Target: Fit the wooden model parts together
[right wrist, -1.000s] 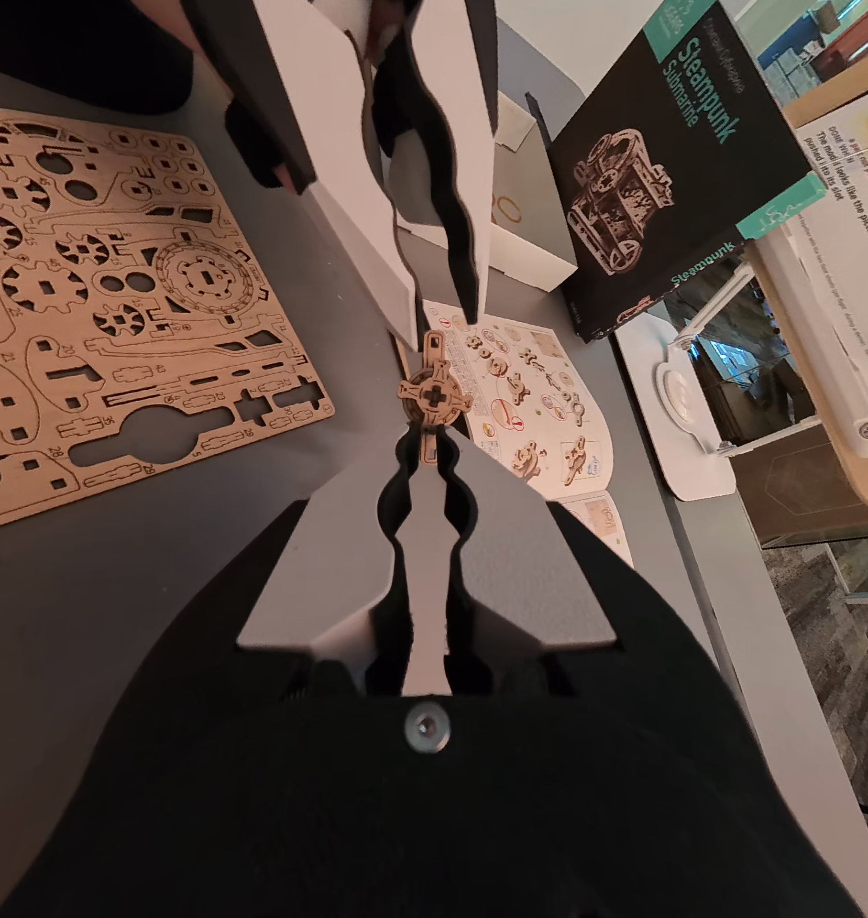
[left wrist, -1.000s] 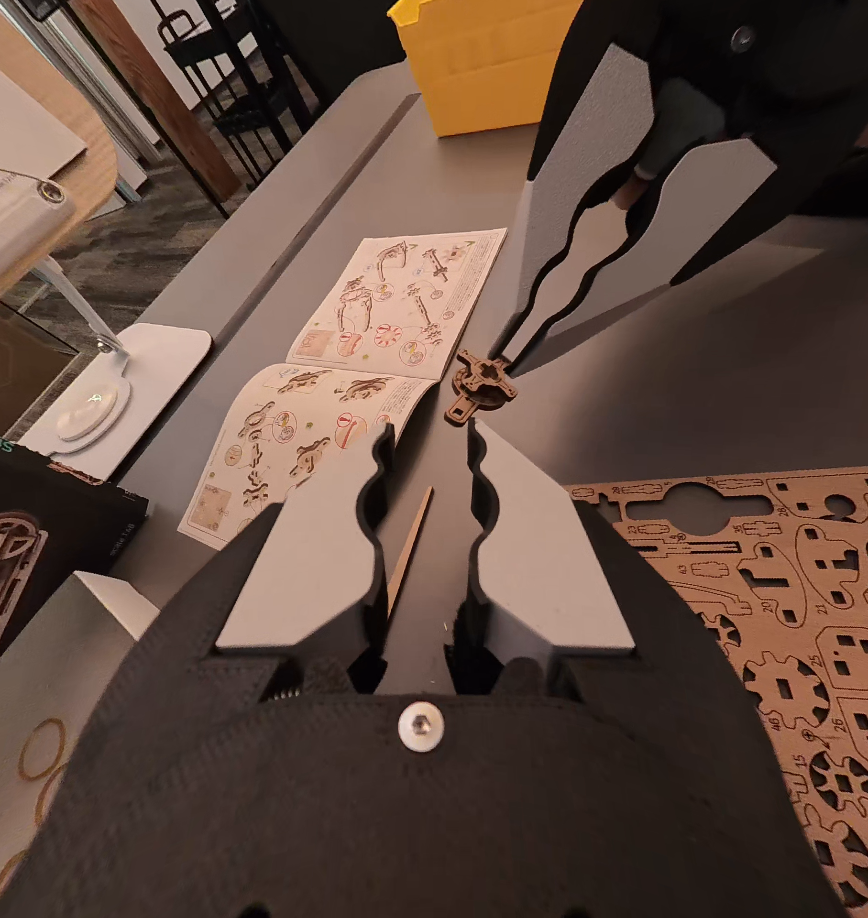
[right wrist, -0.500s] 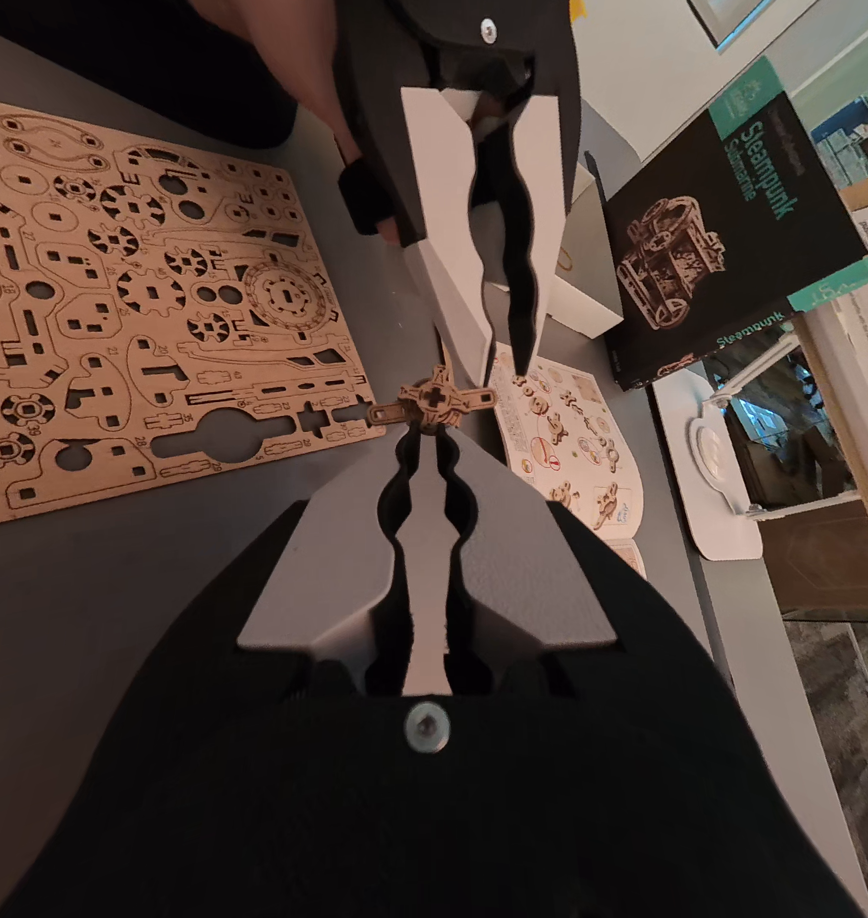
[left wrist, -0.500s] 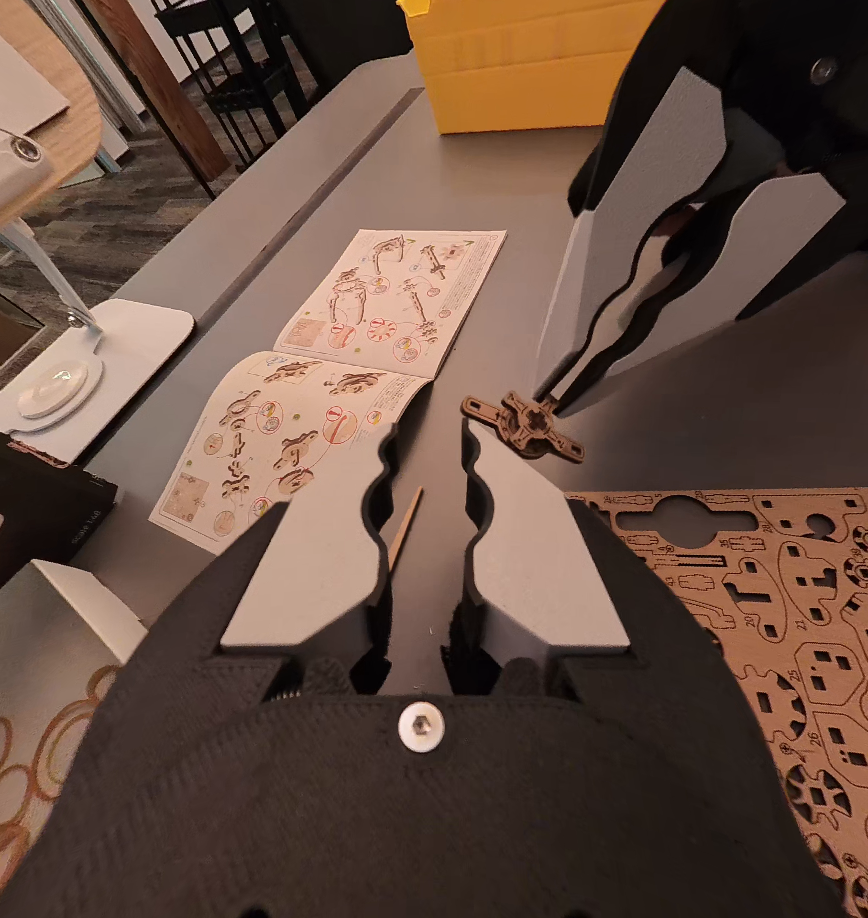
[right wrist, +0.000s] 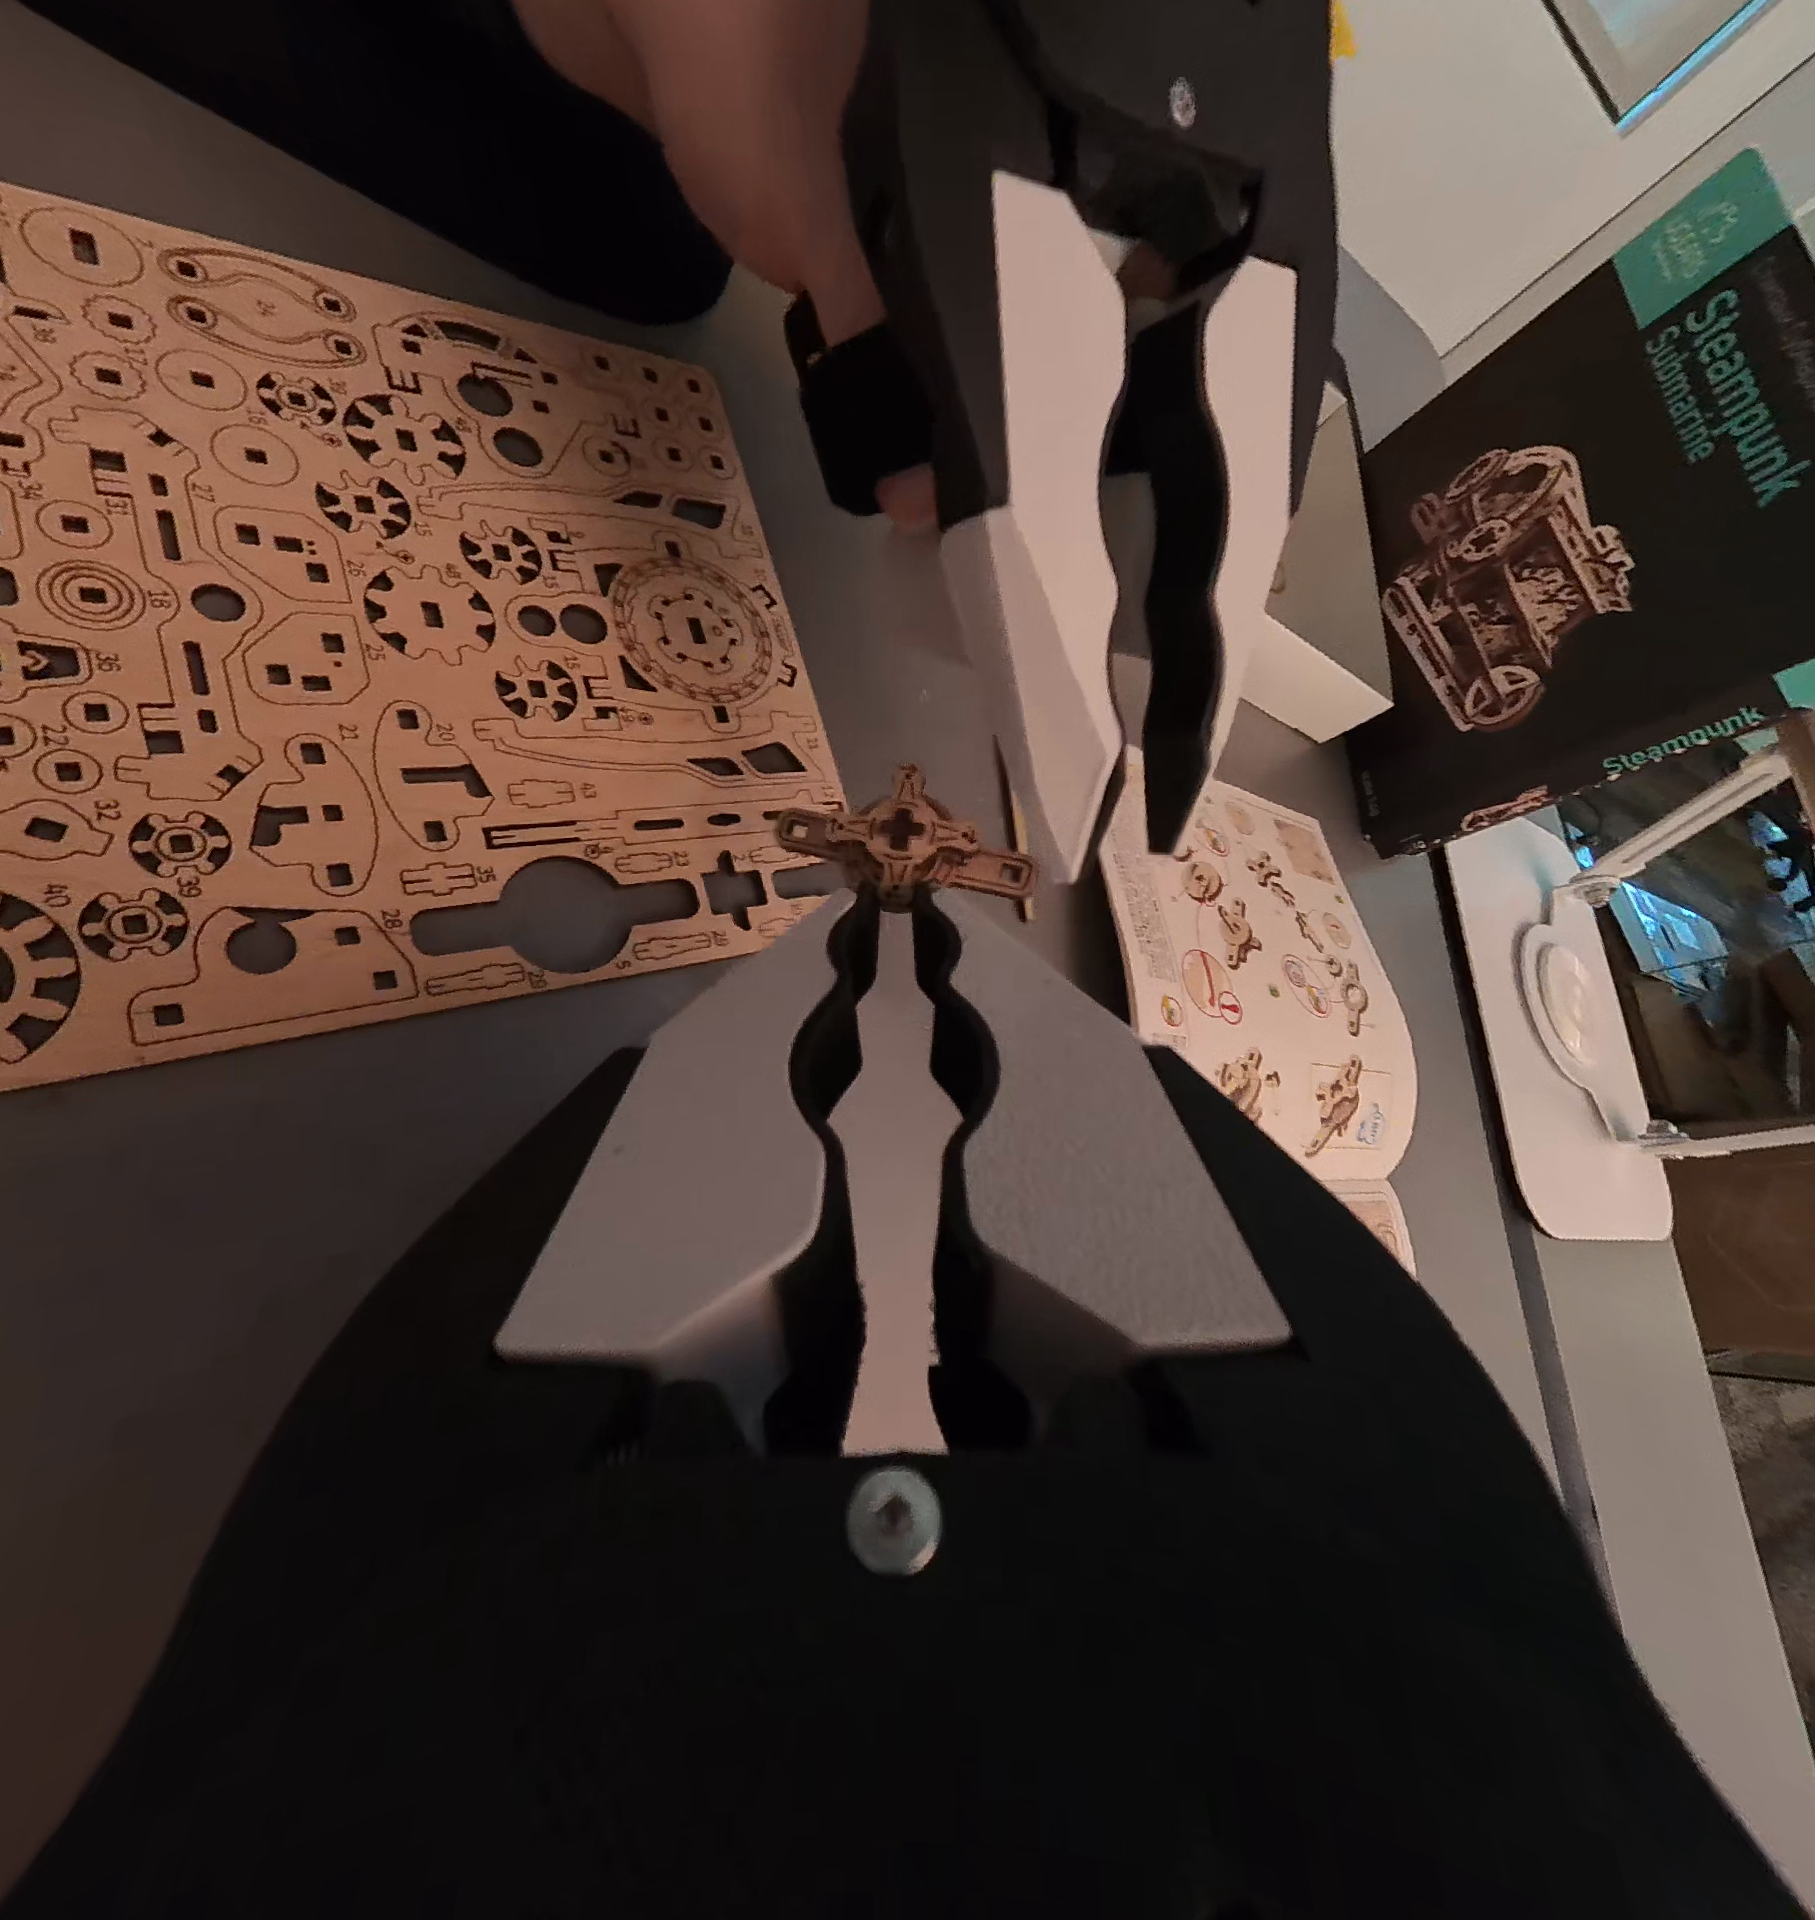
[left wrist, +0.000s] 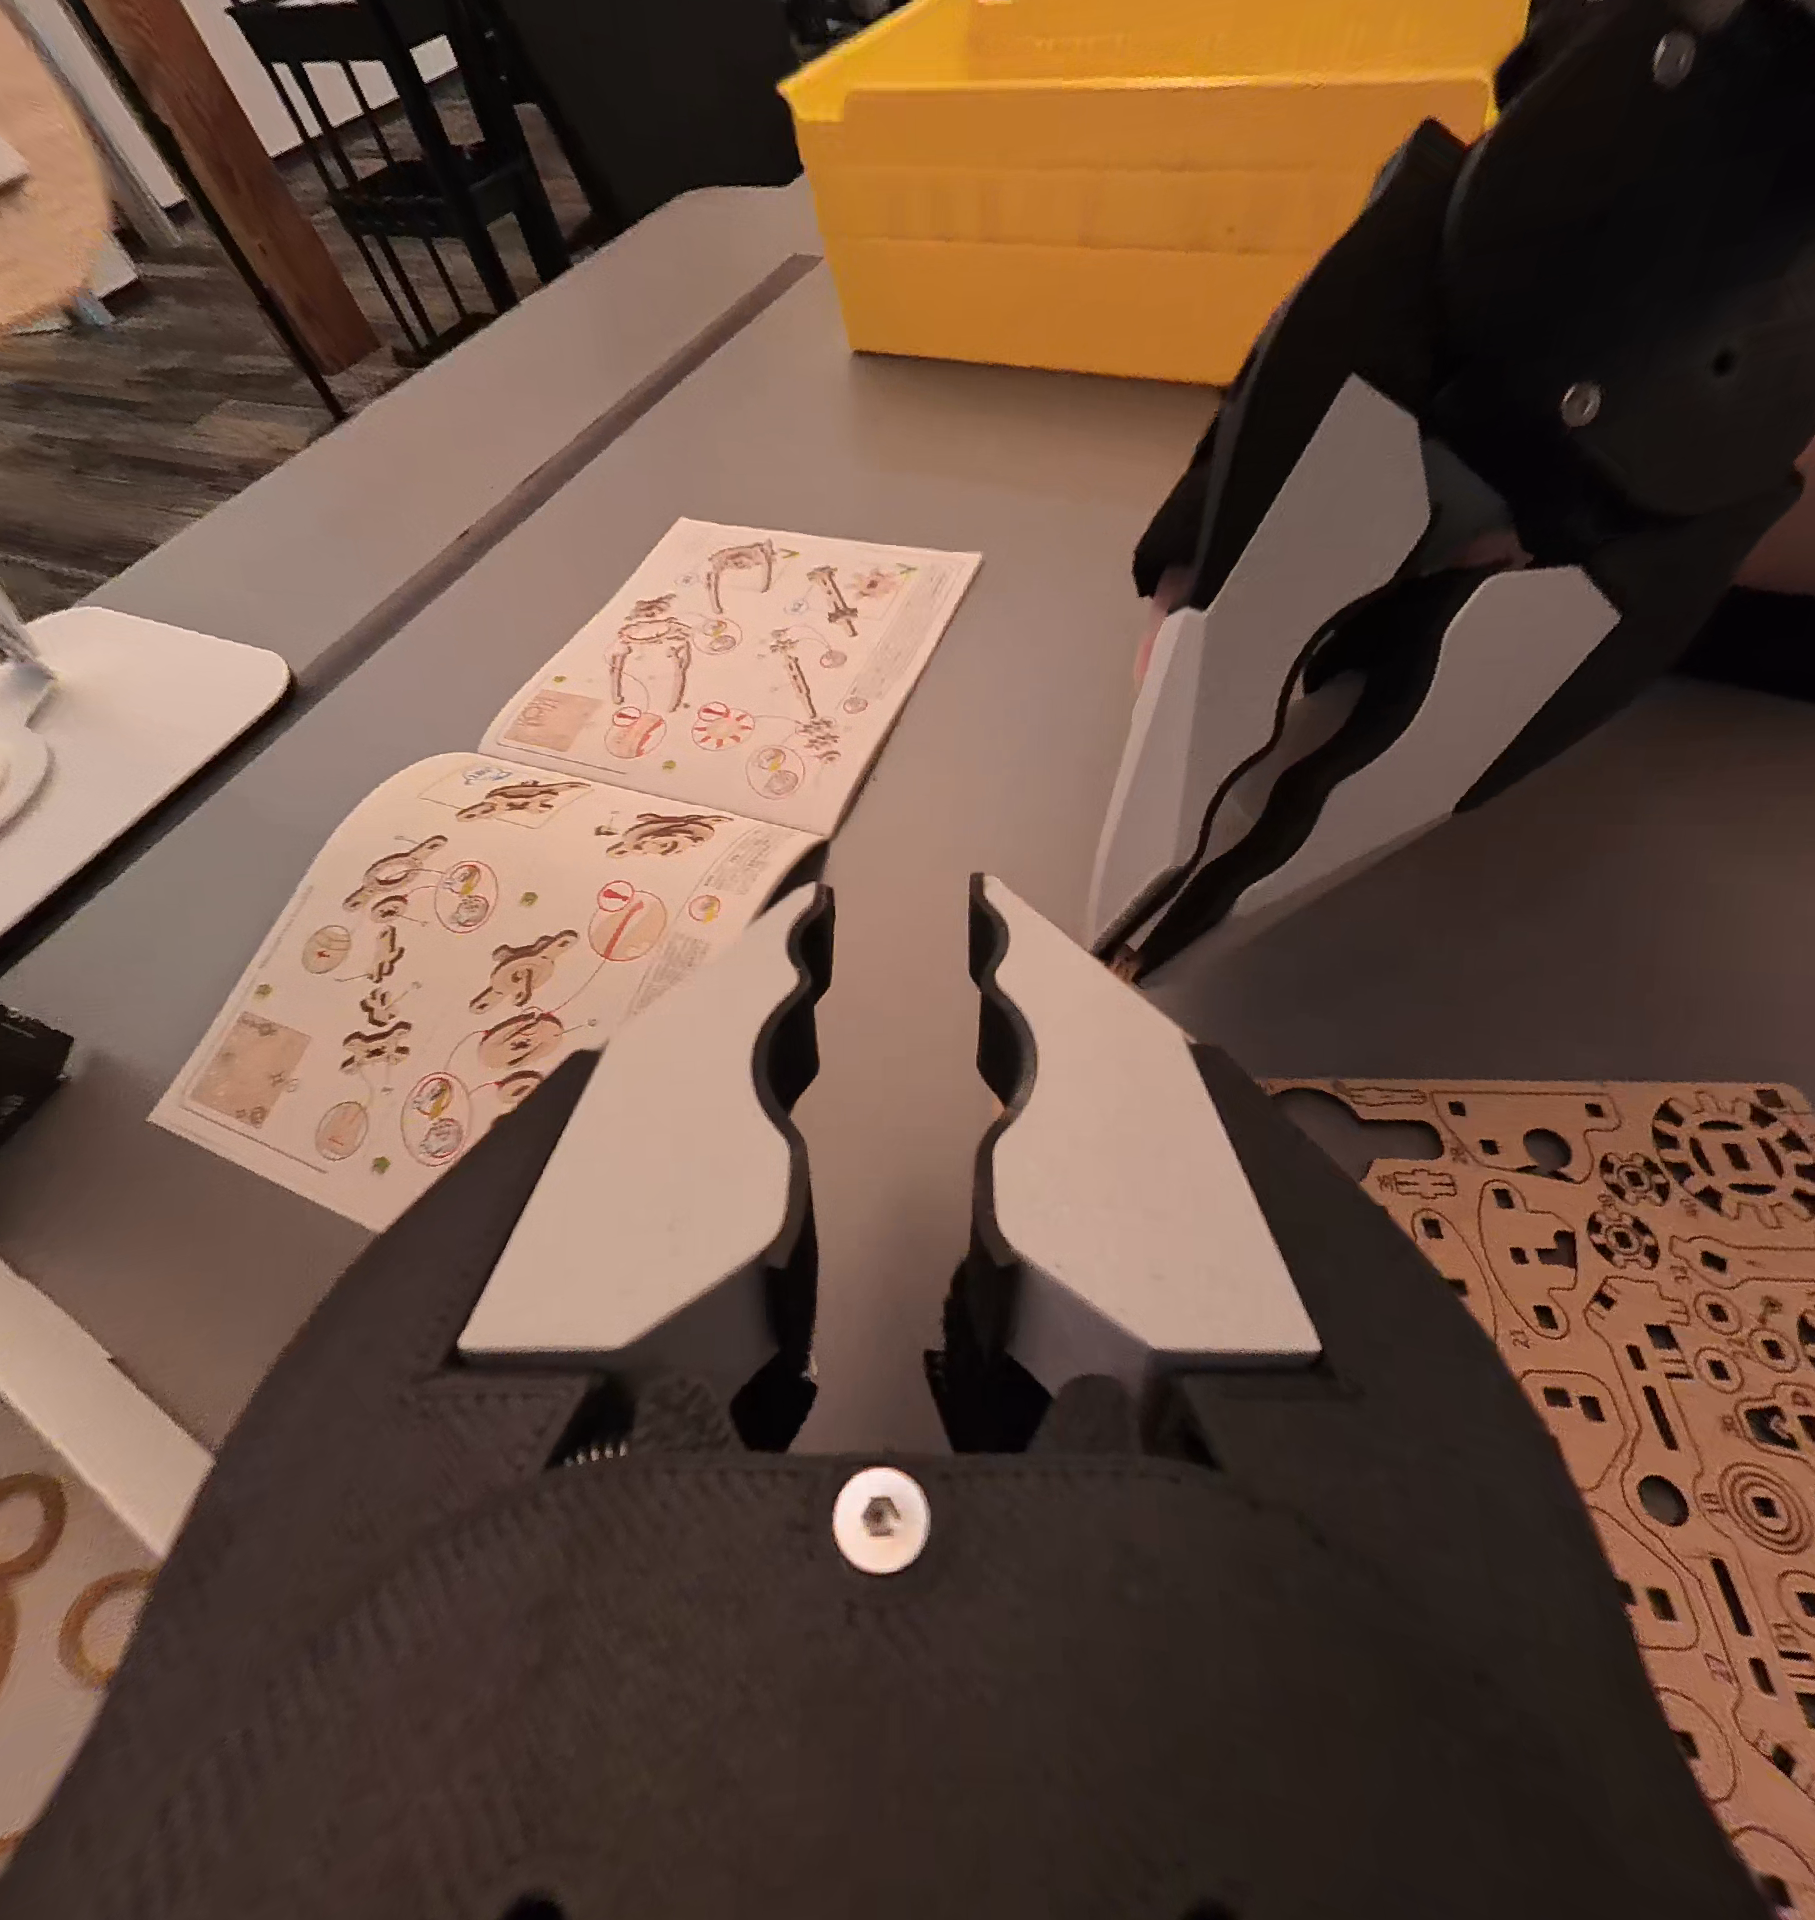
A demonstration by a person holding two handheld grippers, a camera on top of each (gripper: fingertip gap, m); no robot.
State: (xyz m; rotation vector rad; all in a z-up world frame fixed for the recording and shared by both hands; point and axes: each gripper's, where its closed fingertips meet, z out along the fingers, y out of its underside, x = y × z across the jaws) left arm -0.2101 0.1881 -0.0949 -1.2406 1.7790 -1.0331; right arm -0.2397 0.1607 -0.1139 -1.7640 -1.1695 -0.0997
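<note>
While the right gripper [right wrist: 887, 894] is closed on the lower edge of a small wooden cross-shaped assembly [right wrist: 903, 836] and holds it above the grey table [right wrist: 259, 1195], the left gripper [left wrist: 898, 914] hangs empty, its jaws a moderate way apart with only bare table between them. The assembly sits just past the near corner of the laser-cut wooden sheet [right wrist: 290, 623], beside the open instruction booklet [left wrist: 612, 862]. A thin wooden stick [right wrist: 1015, 852] lies on the table just behind it, close to the left gripper's tips. I judge that the step in hand is to bring the next part to the held assembly. The next move probably calls for the left gripper to pick up that stick, or to free a piece from the sheet, and to line it up carefully with the cross-shaped slot in the hub.
</note>
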